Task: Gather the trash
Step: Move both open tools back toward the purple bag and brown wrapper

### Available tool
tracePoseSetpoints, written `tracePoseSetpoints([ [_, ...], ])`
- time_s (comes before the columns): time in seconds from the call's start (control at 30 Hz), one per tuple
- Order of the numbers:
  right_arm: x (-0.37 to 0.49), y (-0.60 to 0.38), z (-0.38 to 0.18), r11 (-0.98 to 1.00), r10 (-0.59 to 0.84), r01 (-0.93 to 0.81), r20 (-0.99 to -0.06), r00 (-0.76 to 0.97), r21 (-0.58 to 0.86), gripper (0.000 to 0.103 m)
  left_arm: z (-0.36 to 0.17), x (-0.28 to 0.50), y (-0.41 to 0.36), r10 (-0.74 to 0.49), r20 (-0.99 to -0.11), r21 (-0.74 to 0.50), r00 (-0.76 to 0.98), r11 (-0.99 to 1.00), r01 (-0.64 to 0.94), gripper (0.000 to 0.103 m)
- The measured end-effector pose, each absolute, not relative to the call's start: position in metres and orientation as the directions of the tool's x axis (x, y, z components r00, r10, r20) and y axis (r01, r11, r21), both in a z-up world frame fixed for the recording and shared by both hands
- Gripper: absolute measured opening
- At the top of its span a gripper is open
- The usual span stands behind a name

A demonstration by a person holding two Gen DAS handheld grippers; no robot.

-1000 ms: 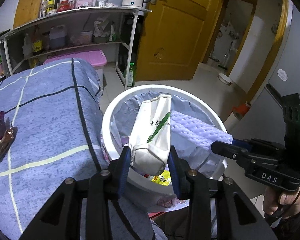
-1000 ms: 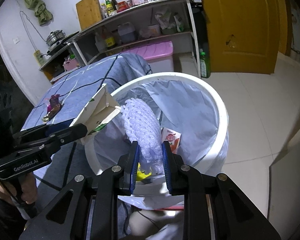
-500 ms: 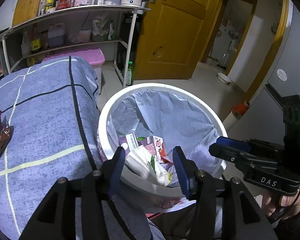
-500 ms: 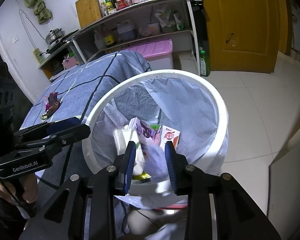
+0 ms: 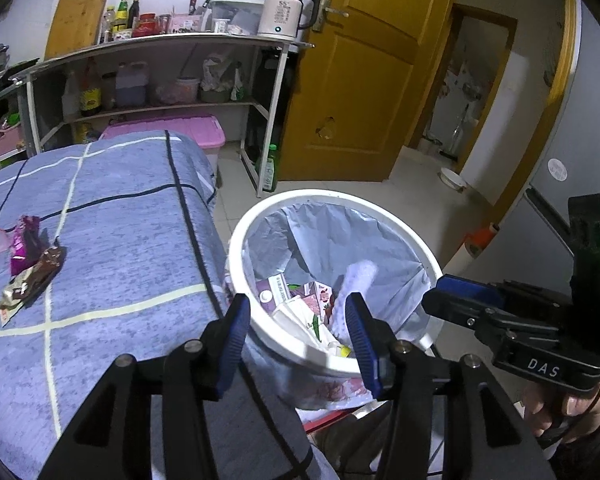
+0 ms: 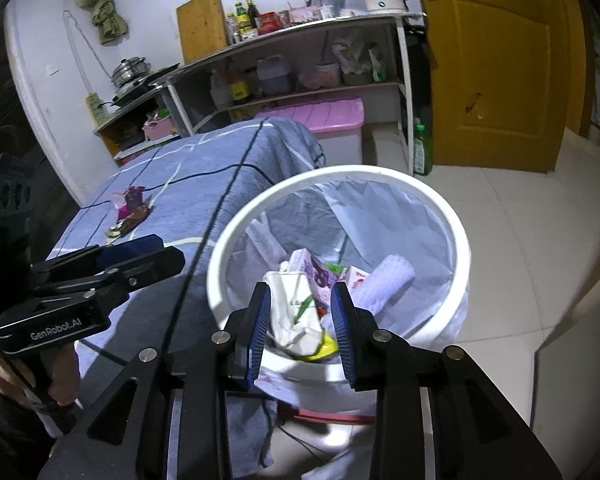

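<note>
A: Change since a second ago: the white paper carton with green print point(image 6: 294, 308) and the lilac foam-net sleeve point(image 6: 388, 278), then clamped in the jaws, now lie inside the white round plastic bin with a pale liner point(image 5: 336, 196); both tools have backed off the rim

B: Left to right?

A: Far left on the blue checked cloth over the table point(image 5: 120, 264): a magenta foil wrapper point(image 5: 23, 238) touching a brown crumpled wrapper point(image 5: 36, 276), a pale pink scrap beside them. Then the left gripper point(image 5: 296, 330), jaws apart and empty, near the bin's edge. Then the bin, holding cartons. Right gripper point(image 6: 300, 316), jaws likewise apart, nothing between the pads, above the near rim

B: Step in hand?

A: Drop finished, I judge; collection not finished, since the wrappers remain on the cloth

B: Next move?

A: Probably the left tool swings back over the cloth; thin foil lies flat, so a low, angled pinch is needed
</note>
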State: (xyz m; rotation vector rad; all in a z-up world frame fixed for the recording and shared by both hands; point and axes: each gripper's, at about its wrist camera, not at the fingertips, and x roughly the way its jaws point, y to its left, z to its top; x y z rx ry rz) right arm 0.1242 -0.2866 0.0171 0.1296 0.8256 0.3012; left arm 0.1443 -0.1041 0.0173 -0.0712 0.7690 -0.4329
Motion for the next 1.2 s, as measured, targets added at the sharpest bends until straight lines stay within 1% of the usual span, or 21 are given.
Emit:
tracePoseSetpoints([
  [0.27, 0.114, -0.266, 0.028, 0.946, 0.322, -0.256, -0.69, 0.648, 0.201, 0.034, 0.023, 0.133, -0.086, -0.385, -0.642, -0.223, 0.663, 0.921, 0.319, 0.051],
  [0.67, 0.11, -0.248, 0.034, 0.936, 0.343, -0.293, -0.681, 0.646, 0.194, 0.036, 0.025, 0.122, -0.054, -0.346, -0.625, -0.226, 0.7, 0.938, 0.261, 0.051],
  [1.07, 0.12, -0.202, 0.028, 0.892, 0.434, -0.389, -0.681, 0.59, 0.231, 0.036, 0.012, 0.113, 0.014, -0.222, -0.642, -0.215, 0.734, 0.971, 0.106, 0.051],
  [1.2, 0.124, -0.185, 0.025, 0.875, 0.46, -0.422, -0.681, 0.569, 0.238, 0.039, 0.011, 0.114, 0.037, -0.174, -0.64, -0.205, 0.748, 0.977, 0.051, 0.051],
])
